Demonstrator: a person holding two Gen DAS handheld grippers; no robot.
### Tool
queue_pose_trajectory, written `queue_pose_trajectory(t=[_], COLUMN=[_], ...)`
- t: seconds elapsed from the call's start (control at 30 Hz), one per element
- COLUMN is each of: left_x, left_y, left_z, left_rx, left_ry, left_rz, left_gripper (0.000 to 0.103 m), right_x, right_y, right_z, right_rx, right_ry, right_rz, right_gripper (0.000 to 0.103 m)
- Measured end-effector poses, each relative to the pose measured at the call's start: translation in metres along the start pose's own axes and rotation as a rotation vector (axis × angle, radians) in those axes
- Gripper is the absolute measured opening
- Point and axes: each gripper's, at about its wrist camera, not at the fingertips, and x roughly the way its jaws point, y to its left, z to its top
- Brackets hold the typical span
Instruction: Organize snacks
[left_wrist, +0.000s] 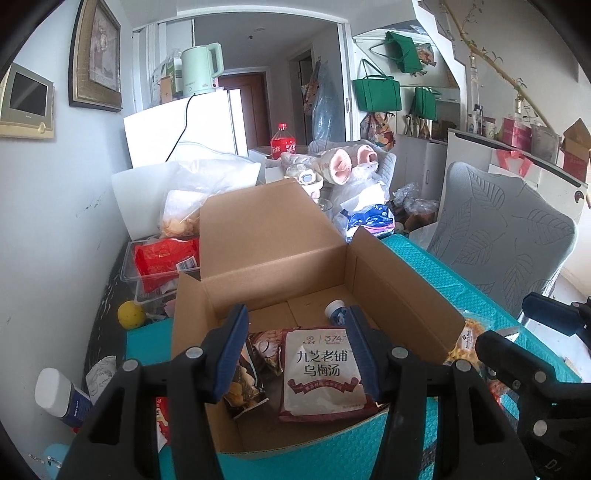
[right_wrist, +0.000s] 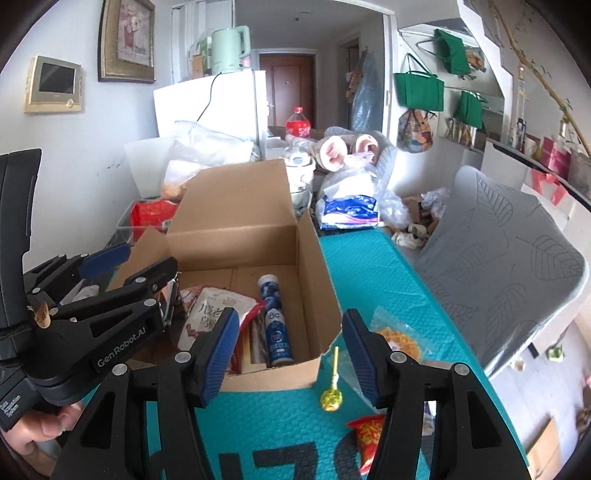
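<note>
The open brown cardboard box (right_wrist: 243, 236) sits on the teal bubble-wrap mat (right_wrist: 369, 266) that covers the surface. Everything else is told from the box.

In the box: a white and dark-red soup-mix pouch w/ Chinese writing (left_wrist: 321, 369) lies flat near the front wall. Just left of it lies a dark shiny snack bag (left_wrist: 243, 384), partly under the pouch. A blue tube w/ a white cap (right_wrist: 275, 321) lies by the box's right wall, cap toward the back.

Outside the box, just past its front right corner: a yellow lollipop on a yellow stick (right_wrist: 332, 387) on the mat. Near it, further front, a red and yellow snack packet (right_wrist: 367, 432). Right of the box's right wall lies a clear bag of yellow snacks (right_wrist: 400, 338).

The left gripper (left_wrist: 295, 354) hangs over the front of the box. Its jaws are apart w/ nothing gripped; the pouch shows between them but lower down. The right gripper (right_wrist: 290, 354) hangs over the front right corner, jaws released, nothing in them.

Left of the box sits a clear plastic tub w/ red packets (left_wrist: 162, 262). A yellow ball (left_wrist: 131, 314) lies in front of that tub.
</note>
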Motion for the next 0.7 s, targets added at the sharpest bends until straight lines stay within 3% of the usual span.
queue_pose_trajectory(t=[0.13, 0.23, 0.27, 0.7], left_x=[-0.015, -0.026, -0.030, -0.074], left_y=[-0.005, -0.010, -0.011, -0.038], left_z=[0.003, 0.001, 0.001, -0.007], left_rx=[-0.009, -0.003, -0.004, 0.072], left_ry=[-0.012, -0.033, -0.047, -0.104], left_rz=[-0.039, -0.048, -0.045, -0.072], left_gripper=[0.054, 0.083, 0.086, 0.086], right_x=[-0.023, -0.040, -0.045, -0.091], right_y=[-0.002, -0.003, -0.003, -0.013], right_z=[-0.001, -0.002, -0.004, -0.023], right_rx=[-0.013, -0.006, -0.006, -0.003], right_ry=[-0.043, -0.068, -0.078, -0.128], right_rz=[-0.016, -0.022, -0.020, -0.036], right_gripper=[0.069, 0.073, 0.076, 0.086])
